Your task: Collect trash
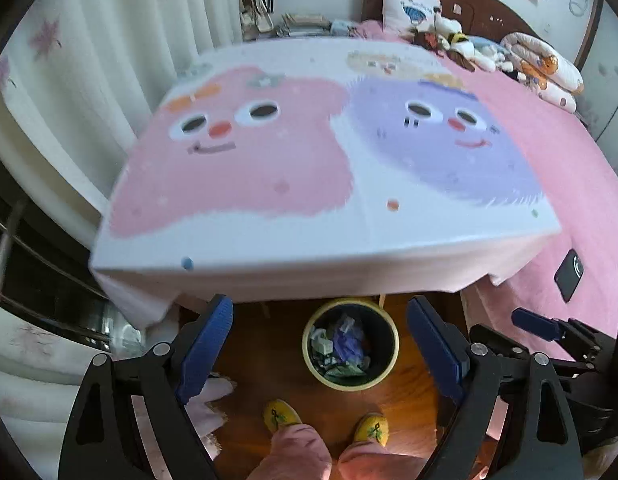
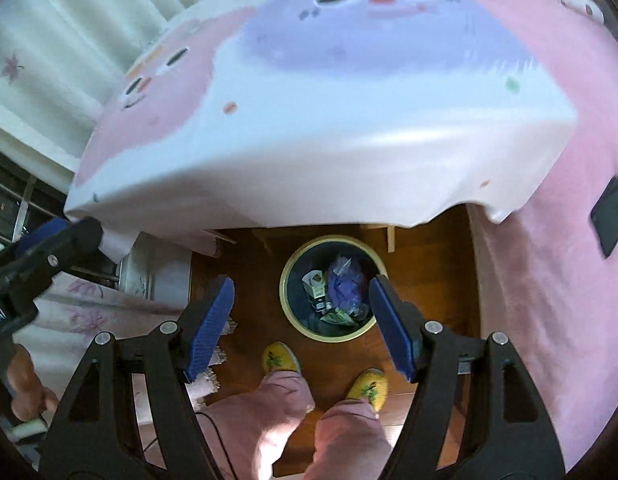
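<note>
A worktop [image 1: 269, 248] draped in a white cloth printed with a pink face and a purple face fills the upper part of both wrist views, and its near edge overhangs the wooden floor [image 1: 265, 364] where the bin [image 1: 392, 354] stands. The bin is round, cream-rimmed and dark inside; it stands upright with its mouth facing up, just past the worktop's edge, which covers the far part of its rim in the left wrist view. Inside lies the trash [image 1: 343, 348]: crumpled purple and whitish wrappers and a green piece, too jumbled to tell apart. To the right a pink bed [image 1: 581, 184] runs alongside the worktop, with a dark phone [image 1: 569, 276] lying on it and a heap of soft toys and a rolled quilt at the headboard. Pale curtains hang at the left. The person's feet in yellow slippers [image 1: 281, 414] stand just before the bin, pink trouser legs cut off by the lower frame. The left gripper [image 1: 321, 350] has its blue fingers [image 1: 207, 350] spread wide with nothing between them, and the right gripper [image 2: 301, 326] likewise has its fingers [image 2: 211, 328] wide apart and empty; both frame the bin from above. The cloth's print is smeared with blur.
</note>
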The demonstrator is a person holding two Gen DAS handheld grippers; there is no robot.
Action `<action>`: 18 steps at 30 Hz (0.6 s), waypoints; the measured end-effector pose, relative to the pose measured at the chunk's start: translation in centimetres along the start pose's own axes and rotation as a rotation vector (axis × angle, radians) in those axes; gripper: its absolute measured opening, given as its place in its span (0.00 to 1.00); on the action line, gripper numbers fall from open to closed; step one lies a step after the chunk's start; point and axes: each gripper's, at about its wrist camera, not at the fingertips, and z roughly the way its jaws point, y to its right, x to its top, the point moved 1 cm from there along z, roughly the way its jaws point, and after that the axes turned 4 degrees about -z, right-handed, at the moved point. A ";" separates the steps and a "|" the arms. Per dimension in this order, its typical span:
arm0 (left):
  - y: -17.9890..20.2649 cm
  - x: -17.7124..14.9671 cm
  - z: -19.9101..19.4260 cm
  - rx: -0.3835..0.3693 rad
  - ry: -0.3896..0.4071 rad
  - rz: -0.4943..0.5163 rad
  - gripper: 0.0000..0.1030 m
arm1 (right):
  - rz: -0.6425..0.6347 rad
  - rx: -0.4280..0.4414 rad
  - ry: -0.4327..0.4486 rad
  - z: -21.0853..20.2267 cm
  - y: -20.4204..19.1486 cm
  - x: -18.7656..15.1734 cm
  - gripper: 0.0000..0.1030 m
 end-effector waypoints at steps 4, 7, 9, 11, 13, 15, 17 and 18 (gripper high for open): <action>0.4 1.5 -3.9 -0.001 0.037 0.005 0.87 | -0.022 0.009 0.038 -3.8 -0.5 1.7 0.66; 0.5 2.3 -6.1 0.003 0.061 0.006 0.87 | -0.038 -0.004 0.060 -6.1 -0.8 2.8 0.66; 0.6 2.8 -7.4 0.003 0.076 0.003 0.87 | -0.050 -0.014 0.077 -7.7 -1.0 3.6 0.66; 0.6 3.3 -8.4 0.014 0.090 0.002 0.87 | -0.065 -0.024 0.103 -9.3 -1.5 4.3 0.66; 0.7 3.9 -9.4 0.015 0.104 0.001 0.87 | -0.075 -0.025 0.125 -10.7 -2.0 5.0 0.66; 0.8 4.4 -10.4 0.017 0.122 0.001 0.87 | -0.083 -0.026 0.162 -12.3 -2.6 5.5 0.66; 1.0 4.7 -11.1 0.025 0.140 0.002 0.87 | -0.090 -0.028 0.192 -13.7 -3.2 5.8 0.66; 1.1 4.8 -11.6 0.032 0.151 0.002 0.87 | -0.091 -0.027 0.208 -14.3 -3.5 6.0 0.66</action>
